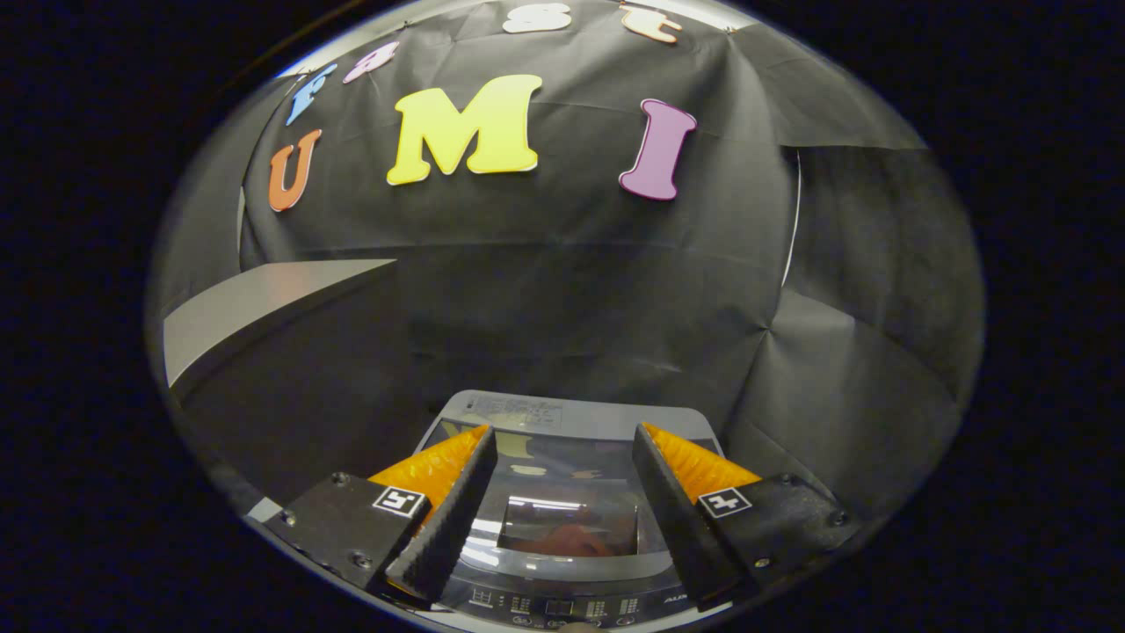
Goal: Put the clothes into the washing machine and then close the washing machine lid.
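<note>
- The tongs [562, 440] are being held wide apart, with nothing gripped between them.
- The washing machine [562, 607] is being viewed from above, below and between the tongs.
- Its lid [562, 475] is being shown lying flat, apparently closed.
- Something reddish, probably the clothes [562, 541], is being glimpsed through the lid's window.
- The task is being judged essentially finished.
</note>
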Demonstrator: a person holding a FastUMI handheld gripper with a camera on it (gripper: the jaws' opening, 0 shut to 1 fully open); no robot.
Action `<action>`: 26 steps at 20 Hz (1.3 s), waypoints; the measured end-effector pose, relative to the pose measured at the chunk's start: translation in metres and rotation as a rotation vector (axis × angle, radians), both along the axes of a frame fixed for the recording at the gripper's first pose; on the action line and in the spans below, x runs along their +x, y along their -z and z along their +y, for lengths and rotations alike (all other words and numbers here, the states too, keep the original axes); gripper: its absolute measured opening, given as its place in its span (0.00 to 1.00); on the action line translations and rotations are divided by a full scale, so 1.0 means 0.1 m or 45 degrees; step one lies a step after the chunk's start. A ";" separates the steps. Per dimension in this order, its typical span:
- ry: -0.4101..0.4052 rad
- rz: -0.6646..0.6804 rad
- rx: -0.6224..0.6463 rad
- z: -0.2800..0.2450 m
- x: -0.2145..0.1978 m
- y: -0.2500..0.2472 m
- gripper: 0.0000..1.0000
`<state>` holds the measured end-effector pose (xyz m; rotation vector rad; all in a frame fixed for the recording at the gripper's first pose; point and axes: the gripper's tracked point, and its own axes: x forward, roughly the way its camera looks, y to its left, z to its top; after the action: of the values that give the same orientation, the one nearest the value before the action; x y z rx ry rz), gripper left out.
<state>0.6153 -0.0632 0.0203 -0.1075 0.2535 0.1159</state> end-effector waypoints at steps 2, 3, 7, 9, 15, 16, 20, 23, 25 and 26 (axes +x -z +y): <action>0.005 0.008 0.011 0.00 -0.08 0.03 0.98; 0.005 0.016 0.012 0.00 -0.14 0.05 0.98; 0.022 0.029 0.030 -0.03 -0.49 0.13 0.98; 0.041 0.026 0.040 -0.03 -0.76 0.16 0.98; 0.138 -0.029 0.066 0.17 -1.97 0.25 0.98; 0.157 -0.042 0.072 0.25 -2.22 0.25 0.98; 0.182 -0.106 0.108 0.68 -3.21 0.26 0.98; 0.158 -0.119 0.112 1.00 -3.90 0.26 0.98; 0.130 -0.134 0.113 1.14 -4.31 0.21 0.98; 0.116 -0.136 0.108 1.21 -4.48 0.21 0.98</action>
<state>0.1668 0.0580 -0.0010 -0.0174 0.1460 0.0298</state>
